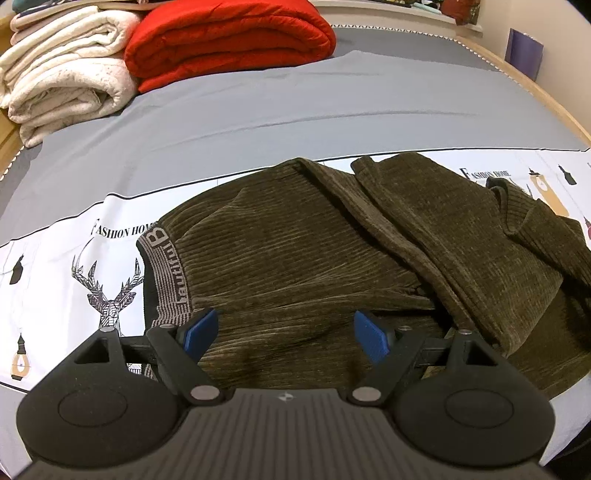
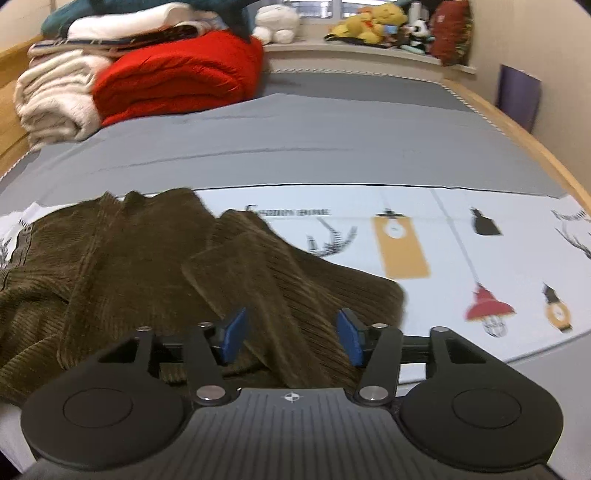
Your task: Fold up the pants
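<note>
Dark olive corduroy pants [image 1: 303,258] lie on the bed's printed white sheet [image 1: 66,266], legs folded back over the seat. Their striped waistband [image 1: 168,280] with lettering points left. My left gripper [image 1: 284,334] hovers over the waist end, blue pads wide apart and pressing on nothing. In the right wrist view the pants [image 2: 155,258] spread from the left to the middle, with a loose leg end [image 2: 243,273] lying on top. My right gripper [image 2: 291,334] is above that leg end, jaws apart, the cloth lying beneath them and not pinched.
A folded red quilt [image 1: 229,40] and cream blankets [image 1: 66,74] are stacked at the bed's far left. Grey sheet [image 1: 295,110] covers the far half. A wooden bed frame [image 2: 524,140] runs along the right, and soft toys [image 2: 369,22] sit on the far ledge.
</note>
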Demonstrator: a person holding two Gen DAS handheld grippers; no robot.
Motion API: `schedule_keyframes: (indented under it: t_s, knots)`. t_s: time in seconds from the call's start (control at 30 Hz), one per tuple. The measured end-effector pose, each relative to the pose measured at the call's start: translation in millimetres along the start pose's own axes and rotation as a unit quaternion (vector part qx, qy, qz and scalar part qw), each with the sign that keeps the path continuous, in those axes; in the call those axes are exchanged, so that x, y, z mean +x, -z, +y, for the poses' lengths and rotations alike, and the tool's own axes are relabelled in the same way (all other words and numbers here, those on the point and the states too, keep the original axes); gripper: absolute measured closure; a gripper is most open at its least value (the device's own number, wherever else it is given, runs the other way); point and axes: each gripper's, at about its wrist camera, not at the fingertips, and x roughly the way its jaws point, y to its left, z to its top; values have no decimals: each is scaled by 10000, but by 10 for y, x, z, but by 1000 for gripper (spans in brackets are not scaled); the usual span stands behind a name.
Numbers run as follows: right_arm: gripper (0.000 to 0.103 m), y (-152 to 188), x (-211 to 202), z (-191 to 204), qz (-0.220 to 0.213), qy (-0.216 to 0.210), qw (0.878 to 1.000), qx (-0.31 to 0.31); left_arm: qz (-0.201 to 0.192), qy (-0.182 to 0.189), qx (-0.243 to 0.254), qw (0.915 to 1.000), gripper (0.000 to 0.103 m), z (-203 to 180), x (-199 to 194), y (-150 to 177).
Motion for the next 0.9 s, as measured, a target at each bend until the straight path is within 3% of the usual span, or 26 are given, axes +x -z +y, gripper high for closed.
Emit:
schedule_keyframes:
  t_s: [0.13, 0.23, 0.33, 0.37, 0.43, 0.47, 0.57, 0.67, 0.73, 0.77, 0.83, 0.9]
  knots:
    - [37, -90, 217, 241, 131, 111, 9989, -426, 41, -30, -35, 10000, 18, 42, 31, -7]
    - [37, -159, 422, 329, 255, 388, 9973, -571, 42, -52, -39, 10000, 18, 62, 40, -11]
    - [39, -183, 563, 395, 348, 395, 9962, -691, 42, -75, -57, 9999, 18, 91, 56, -32]
    - [43, -183, 593, 422, 356, 353, 9957, -773, 44, -85, -69, 9999, 18, 102, 62, -37]
    - [69, -167, 647, 461, 462, 298, 9943, -911, 74, -118, -78, 9999, 18, 115, 83, -49]
    - [90, -147, 667, 473, 540, 345, 9929, -1004, 80, -131, -69, 9999, 18, 115, 92, -56]
    - [91, -124, 528, 444, 306, 131, 9938, -1061, 78, -156, -45, 9998, 18, 97, 106, -67]
    - [93, -193, 116, 94, -660, 63, 9974, -267, 66, -134, -38, 9999, 18, 53, 95, -72]
    - [93, -174, -205, -402, -1331, 444, 9862, 876, 46, -99, -7, 9999, 18, 0, 80, -71]
    - [94, -108, -370, -710, -1612, 877, 9718, 1482, 41, -79, 16, 10000, 18, -30, 73, -68]
    - [94, 86, -529, -1236, -1630, 1663, 9419, 2422, 28, -38, 96, 9999, 18, -102, 62, -56]
    - [95, 361, -589, -1748, -1124, 2483, 9120, 3064, 37, -12, 212, 9998, 18, -176, 63, -36]
